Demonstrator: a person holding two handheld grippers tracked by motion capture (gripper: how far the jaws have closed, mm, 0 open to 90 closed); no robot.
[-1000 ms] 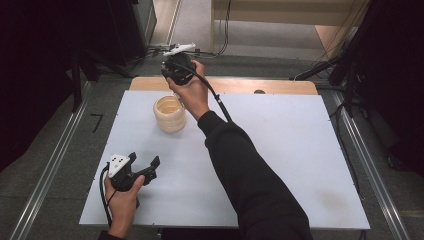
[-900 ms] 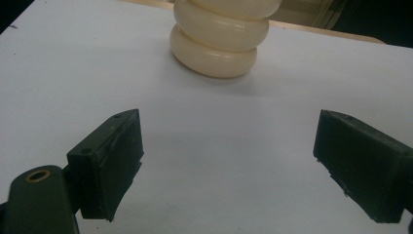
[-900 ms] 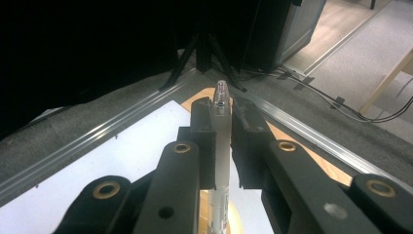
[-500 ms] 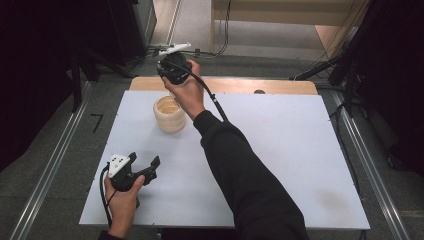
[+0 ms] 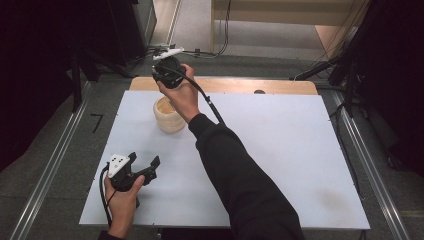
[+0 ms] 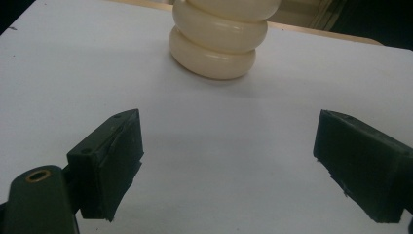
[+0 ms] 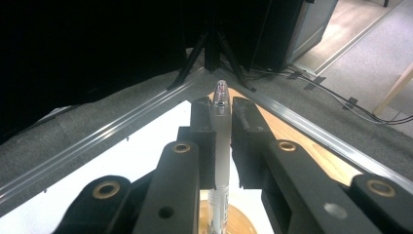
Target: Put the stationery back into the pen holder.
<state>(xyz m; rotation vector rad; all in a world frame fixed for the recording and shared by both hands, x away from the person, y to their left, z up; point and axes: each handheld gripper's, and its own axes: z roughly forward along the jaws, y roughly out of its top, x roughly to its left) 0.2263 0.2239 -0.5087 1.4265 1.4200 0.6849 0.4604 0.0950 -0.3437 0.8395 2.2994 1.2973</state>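
Note:
A cream ribbed cup (image 5: 169, 116) stands on the white tabletop (image 5: 280, 150) toward the back left. My right gripper (image 5: 162, 74) hangs above the cup's far side, held up off the table. In the right gripper view its jaws (image 7: 221, 109) are shut on a clear pen (image 7: 221, 146) that stands lengthwise between the pads, its tip poking out past them and its lower end over the cup's opening (image 7: 234, 222). My left gripper (image 5: 145, 160) rests low near the front left corner, open with nothing between its jaws. In the left gripper view it (image 6: 229, 165) faces the cup (image 6: 219, 39).
A wooden strip (image 5: 240, 85) runs along the table's back edge. Metal rails (image 5: 55, 155) flank the table on the floor. Dark stand legs (image 7: 212, 53) and cables lie beyond the back left corner. The person's right sleeve (image 5: 240, 180) crosses the table's middle.
The right hand has drifted a little to the left and down with the pen still gripped. The left hand and the cup have stayed put.

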